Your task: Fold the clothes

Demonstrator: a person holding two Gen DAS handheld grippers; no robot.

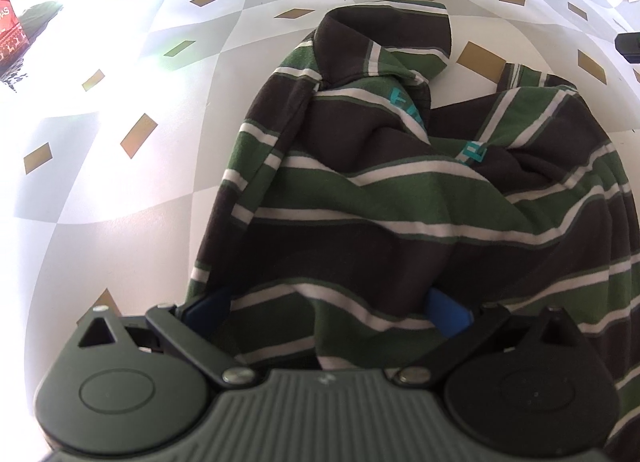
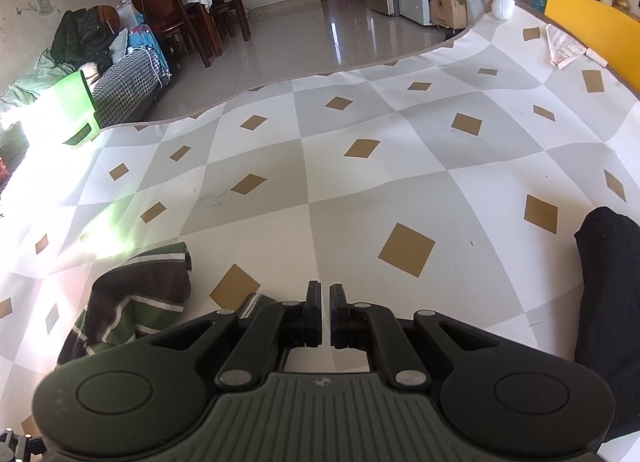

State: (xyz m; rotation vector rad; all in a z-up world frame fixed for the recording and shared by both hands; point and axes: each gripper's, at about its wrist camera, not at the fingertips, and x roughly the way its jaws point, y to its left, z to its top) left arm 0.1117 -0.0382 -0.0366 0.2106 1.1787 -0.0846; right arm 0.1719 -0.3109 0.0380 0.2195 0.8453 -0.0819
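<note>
The striped shirt [image 1: 400, 189], brown, green and white, lies crumpled on the checked desk [image 1: 120, 141]. In the left wrist view it fills the middle and runs off toward 4 o'clock. The left claw [image 1: 326, 308] has its blue pads [image 1: 446, 312] spread wide with a bunch of the shirt between them; whether they press on it I cannot tell. The right claw [image 2: 325, 314] is drawn together on nothing above bare desk, a sleeve of the shirt at its 8 o'clock. A dark garment [image 2: 608, 302] lies at 3 o'clock.

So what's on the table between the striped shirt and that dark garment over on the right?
Only bare checked tablecloth. The right wrist view shows it between the striped shirt and the dark garment.
</note>
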